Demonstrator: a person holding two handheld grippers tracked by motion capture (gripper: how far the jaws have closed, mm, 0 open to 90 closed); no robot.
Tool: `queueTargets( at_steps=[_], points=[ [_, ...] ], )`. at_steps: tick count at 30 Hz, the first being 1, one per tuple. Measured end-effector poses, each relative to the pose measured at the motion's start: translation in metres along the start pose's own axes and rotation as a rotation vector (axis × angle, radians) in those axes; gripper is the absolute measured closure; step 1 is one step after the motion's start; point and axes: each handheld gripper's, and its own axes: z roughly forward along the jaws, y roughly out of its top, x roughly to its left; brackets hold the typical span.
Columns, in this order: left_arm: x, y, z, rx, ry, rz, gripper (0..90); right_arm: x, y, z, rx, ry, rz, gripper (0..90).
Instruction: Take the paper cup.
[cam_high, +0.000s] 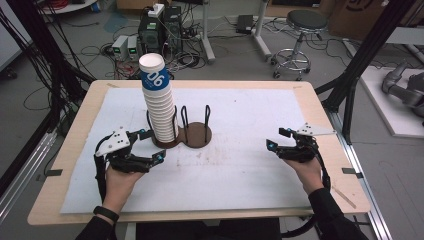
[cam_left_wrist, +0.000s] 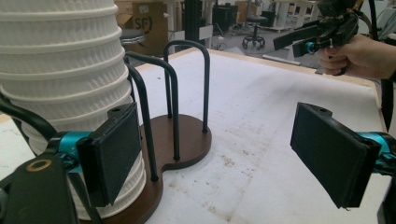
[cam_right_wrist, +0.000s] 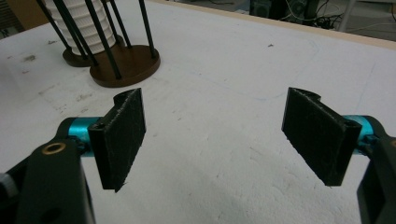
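Paper cup stack (cam_high: 159, 102) in two-bay wooden rack (cam_high: 182, 135), counter (cam_high: 240, 150) centre.
Left gripper (cam_high: 150, 145) wide, empty, at stack's 8 o'clock; right gripper (cam_high: 276, 138) wide, empty, 3 o'clock, well apart.

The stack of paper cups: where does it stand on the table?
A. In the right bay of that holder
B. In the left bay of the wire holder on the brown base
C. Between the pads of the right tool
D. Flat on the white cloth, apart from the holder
B: in the high view the stack of paper cups rises from the left ring of the holder, whose right bay holds nothing.
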Motion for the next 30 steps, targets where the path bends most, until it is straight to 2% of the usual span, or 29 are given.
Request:
queueTargets(
  at_steps=[7,13,20,30],
  points=[
    [0.001,0.002,-0.006,-0.027,0.008,-0.017,16.2,0.0,0.0,-0.001,-0.007,0.001,0.0,21.8],
    [-0.001,0.007,-0.01,-0.018,0.034,-0.005,16.1,0.002,0.001,-0.002,-0.006,-0.004,-0.011,21.6],
    [0.0,0.013,-0.011,-0.008,0.039,-0.002,15.8,0.005,0.001,-0.002,-0.009,-0.004,-0.031,21.6],
    [0.004,0.021,-0.009,0.003,0.062,0.01,10.8,0.005,0.001,-0.004,-0.006,-0.016,-0.025,21.6]
  ],
)
